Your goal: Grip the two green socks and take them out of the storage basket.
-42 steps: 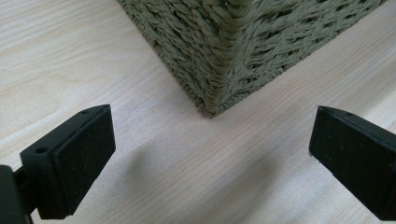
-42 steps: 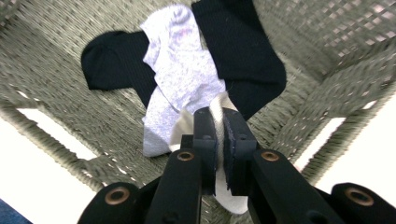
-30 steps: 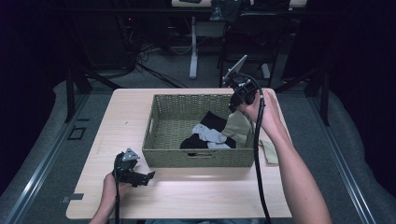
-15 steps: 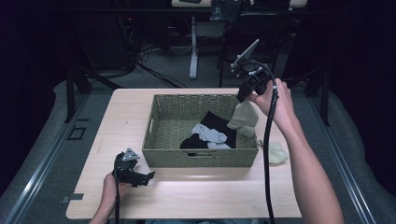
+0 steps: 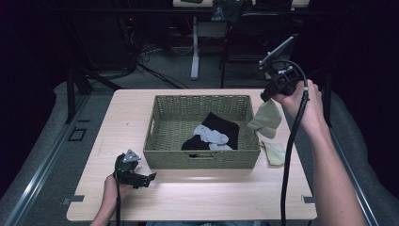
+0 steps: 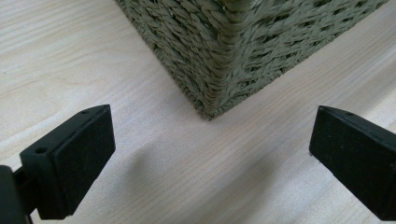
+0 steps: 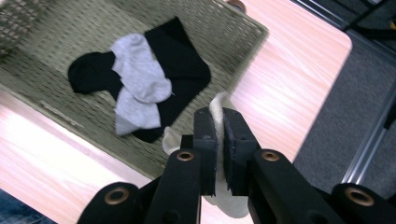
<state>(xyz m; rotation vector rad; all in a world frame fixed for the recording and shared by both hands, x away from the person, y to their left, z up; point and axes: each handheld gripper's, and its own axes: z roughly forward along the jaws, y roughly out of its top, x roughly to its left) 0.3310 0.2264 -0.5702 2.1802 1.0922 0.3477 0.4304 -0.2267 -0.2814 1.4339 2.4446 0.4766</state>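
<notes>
A: From the high view, where is everything?

B: The right gripper [image 5: 269, 95] is raised above the table's [image 5: 197, 197] far right part, just right of the woven basket [image 5: 202, 157]. A pale sock [image 5: 266, 118] hangs from its jaws, clear of the table. A second pale sock [image 5: 274, 153] lies flat on the table at the basket's near right corner. Inside the basket lie black socks [image 5: 221, 126] with grey socks [image 5: 210, 135] across them. The left gripper [image 5: 141, 179] rests low at the near left, by the basket's near left corner.

A: And the left gripper view?

B: Its jaws stand wide apart with nothing between them; a basket corner [image 6: 224, 60] sits ahead on bare wood.

A: The right gripper view?

B: The jaws are pressed together on a fold of the pale sock [image 7: 217, 109]; the rest dangles beneath. Beyond lie the basket [image 7: 233, 28] and its dark and grey socks [image 7: 140, 79].
</notes>
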